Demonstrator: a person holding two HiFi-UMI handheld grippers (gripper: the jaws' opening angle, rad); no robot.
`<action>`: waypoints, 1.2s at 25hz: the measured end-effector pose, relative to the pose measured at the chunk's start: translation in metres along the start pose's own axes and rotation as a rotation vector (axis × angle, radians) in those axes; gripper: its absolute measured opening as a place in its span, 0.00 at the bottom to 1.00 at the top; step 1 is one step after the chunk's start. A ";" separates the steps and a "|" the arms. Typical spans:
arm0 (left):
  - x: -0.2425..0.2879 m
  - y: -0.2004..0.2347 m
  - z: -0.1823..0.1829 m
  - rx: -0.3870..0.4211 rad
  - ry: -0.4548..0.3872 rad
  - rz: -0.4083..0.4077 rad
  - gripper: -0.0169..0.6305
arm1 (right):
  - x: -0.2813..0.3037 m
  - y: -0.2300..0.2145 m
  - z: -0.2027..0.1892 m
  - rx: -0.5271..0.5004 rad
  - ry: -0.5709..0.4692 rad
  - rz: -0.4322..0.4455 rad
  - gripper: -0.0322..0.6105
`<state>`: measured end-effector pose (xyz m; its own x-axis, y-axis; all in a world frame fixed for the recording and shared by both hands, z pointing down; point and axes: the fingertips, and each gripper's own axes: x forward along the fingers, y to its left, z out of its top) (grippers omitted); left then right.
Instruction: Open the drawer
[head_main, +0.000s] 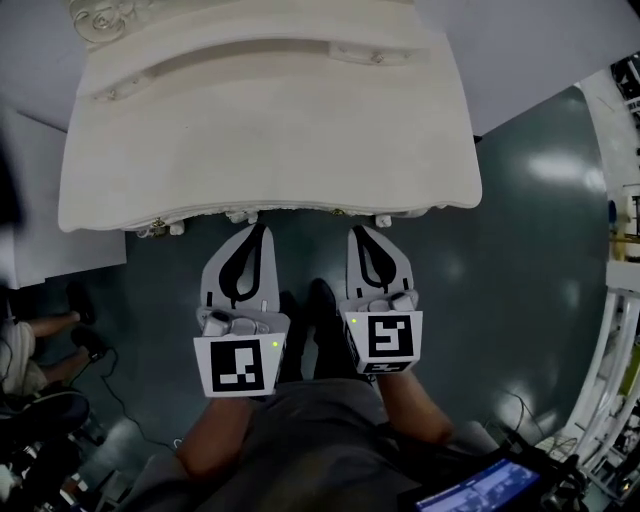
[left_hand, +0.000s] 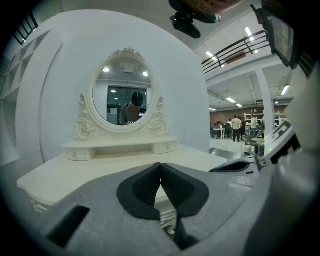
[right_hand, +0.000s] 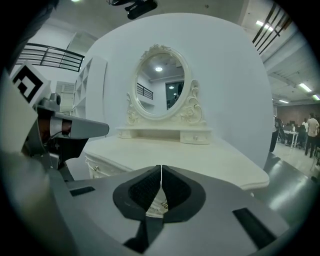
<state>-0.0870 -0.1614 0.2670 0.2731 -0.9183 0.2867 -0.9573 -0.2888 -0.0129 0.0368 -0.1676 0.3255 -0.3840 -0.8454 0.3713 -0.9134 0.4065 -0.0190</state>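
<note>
Head view: left gripper (head_main: 262, 228) and right gripper (head_main: 357, 232) both have jaws together and empty, just short of the dressing table's (head_main: 270, 130) near edge. The drawer (right_hand: 107, 167) appears closed beneath it. Recommend parting the jaws, clamping a knob (head_main: 240, 216) squarely, then pulling straight nearward.

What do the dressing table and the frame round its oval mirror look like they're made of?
Dressing table: probably painted wood or board, cream, satin; the top is smooth and even, and no grain shows. Mirror frame: same cream finish with raised scrolls and flowers, so carved wood or moulded resin; I can't tell which.
</note>
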 end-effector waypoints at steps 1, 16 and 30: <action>-0.001 0.000 -0.006 -0.002 0.005 -0.006 0.05 | 0.000 0.003 -0.007 0.005 0.012 0.000 0.07; -0.010 -0.005 -0.079 -0.003 0.085 -0.068 0.05 | 0.021 0.021 -0.097 0.045 0.132 -0.048 0.07; 0.014 -0.006 -0.132 -0.021 0.114 -0.094 0.05 | 0.065 0.006 -0.153 0.073 0.160 -0.068 0.31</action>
<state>-0.0903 -0.1371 0.3977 0.3501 -0.8506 0.3922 -0.9302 -0.3649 0.0390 0.0268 -0.1670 0.4912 -0.2998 -0.8019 0.5167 -0.9462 0.3190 -0.0540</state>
